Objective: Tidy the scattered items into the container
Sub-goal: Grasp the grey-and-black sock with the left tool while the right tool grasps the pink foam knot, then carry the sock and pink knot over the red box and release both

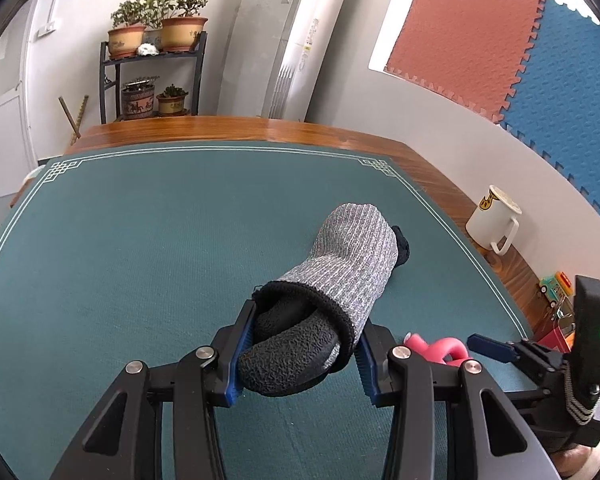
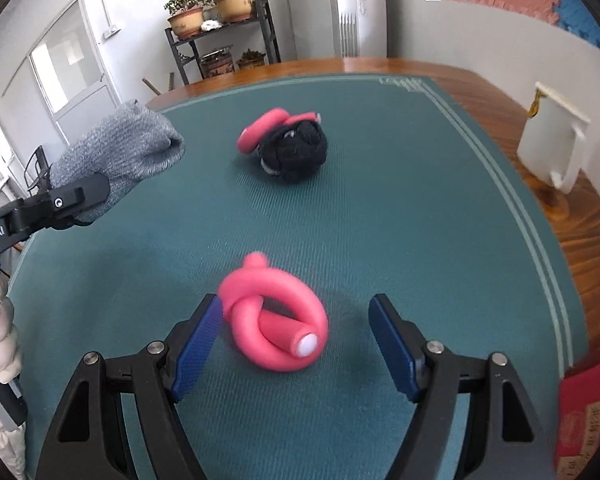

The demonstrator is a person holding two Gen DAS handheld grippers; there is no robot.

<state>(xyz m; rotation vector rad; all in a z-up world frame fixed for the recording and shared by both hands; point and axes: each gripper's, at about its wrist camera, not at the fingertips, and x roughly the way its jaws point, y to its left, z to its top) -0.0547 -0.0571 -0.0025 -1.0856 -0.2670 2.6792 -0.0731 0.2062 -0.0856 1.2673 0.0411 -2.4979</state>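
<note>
My left gripper (image 1: 306,336) is shut on a grey knit glove (image 1: 352,256) with black coated fingers, held above the green mat; the same glove (image 2: 120,152) shows at the left of the right wrist view. My right gripper (image 2: 295,304) is open, low over the mat. A knotted pink foam tube (image 2: 276,320) lies between its fingers, close to the left pad and well clear of the right one. Farther back, a black bundle (image 2: 296,152) lies on the mat with a second pink tube (image 2: 260,126) against it. The red box (image 2: 588,412) stands at the lower right.
A white mug (image 2: 552,144) stands on the wooden table edge to the right, outside the green mat (image 2: 380,220). A small toy car (image 1: 552,286) sits near the box. A person's hand (image 2: 0,340) holds the left gripper's handle. A plant shelf (image 2: 224,32) stands behind the table.
</note>
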